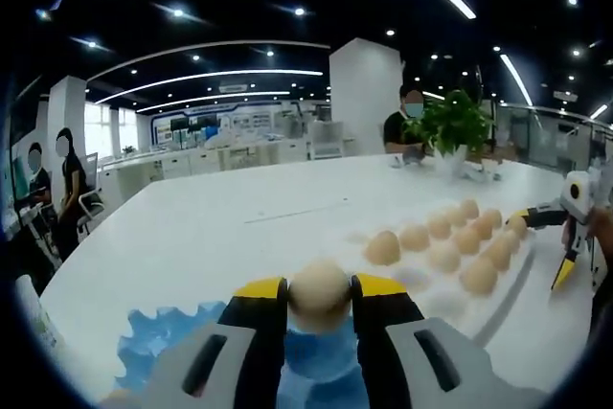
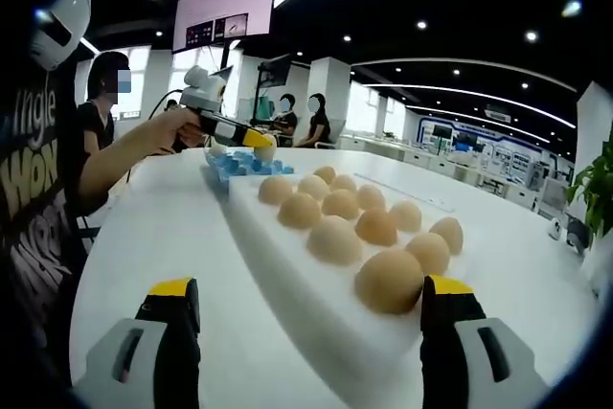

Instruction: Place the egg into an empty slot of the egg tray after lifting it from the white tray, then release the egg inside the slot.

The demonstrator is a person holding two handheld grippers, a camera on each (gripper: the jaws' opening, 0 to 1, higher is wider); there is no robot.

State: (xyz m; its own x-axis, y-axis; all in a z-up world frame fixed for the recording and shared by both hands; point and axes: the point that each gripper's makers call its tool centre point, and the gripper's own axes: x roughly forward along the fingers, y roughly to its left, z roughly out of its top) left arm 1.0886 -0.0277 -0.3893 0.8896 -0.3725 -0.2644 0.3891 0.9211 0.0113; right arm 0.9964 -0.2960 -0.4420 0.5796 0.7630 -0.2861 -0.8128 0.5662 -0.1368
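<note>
Egg transfer, lowering step. We see the left gripper [image 1: 320,299] pinching a pale beige egg [image 1: 319,296] between its yellow-tipped jaws, directly above the blue moulded egg tray [image 1: 153,340] just below it. Ahead and to its right, the white foam tray [image 1: 450,299] on the white tabletop [image 1: 220,227] holds the remaining eggs. The right gripper [image 2: 311,318] stands spread, empty, near that tray. We judge it best to centre over an empty slot, lower until seated, then part the jaws gently.
</note>
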